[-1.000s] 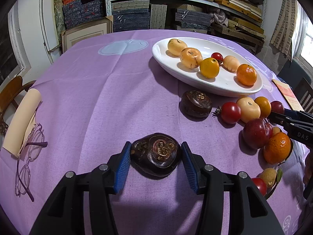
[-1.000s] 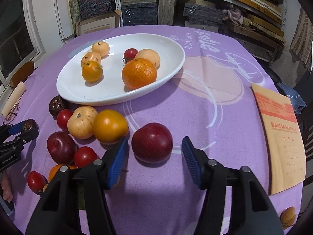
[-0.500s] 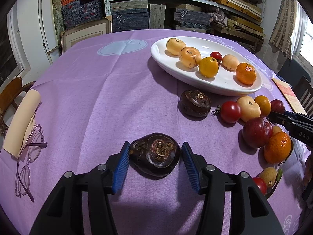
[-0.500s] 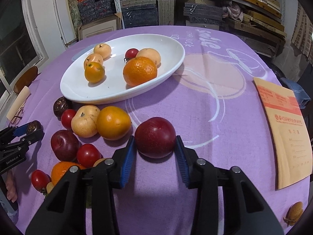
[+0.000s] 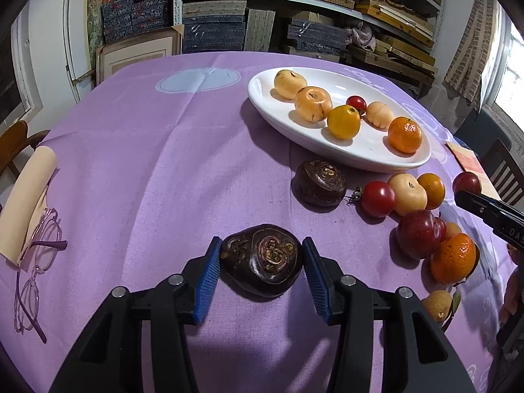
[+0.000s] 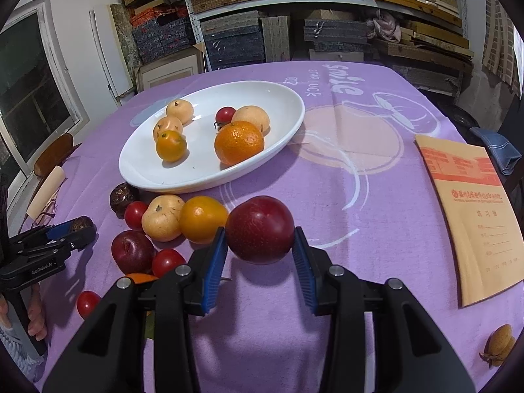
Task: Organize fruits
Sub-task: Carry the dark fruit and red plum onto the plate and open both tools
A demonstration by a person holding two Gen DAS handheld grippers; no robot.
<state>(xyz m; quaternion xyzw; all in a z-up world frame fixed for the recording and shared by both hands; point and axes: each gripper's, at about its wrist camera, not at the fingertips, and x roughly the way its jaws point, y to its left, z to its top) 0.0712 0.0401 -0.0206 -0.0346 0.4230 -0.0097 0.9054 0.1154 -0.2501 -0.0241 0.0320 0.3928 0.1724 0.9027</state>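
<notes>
So my right gripper (image 6: 259, 255) has its blue fingers (image 6: 214, 263) pinching the round dark red plum (image 6: 260, 229) from both sides, lower middle of the right wrist view. It looks lifted a bit off the purple-clothed worktop (image 6: 376, 177), though I can't say for sure. It's basically a ball, no real long axis to call, and I can't see its stem end.

My left gripper (image 5: 260, 273) sits around the lumpy dark brown water chestnut (image 5: 262, 258) in the lower middle of the left wrist view. The left finger touches it; on the right I can't tell if there's a sliver of gap, so grip or just bracketing, no idea. Its long axis runs left-right across the fingers, with the curly crown facing up toward the camera.

The white oval ceramic plate (image 5: 327, 150) is upper right there, long axis slanting from upper left to lower right, with six fruits in it. A second brown water chestnut (image 5: 319, 181) sits just beside its near rim.
</notes>
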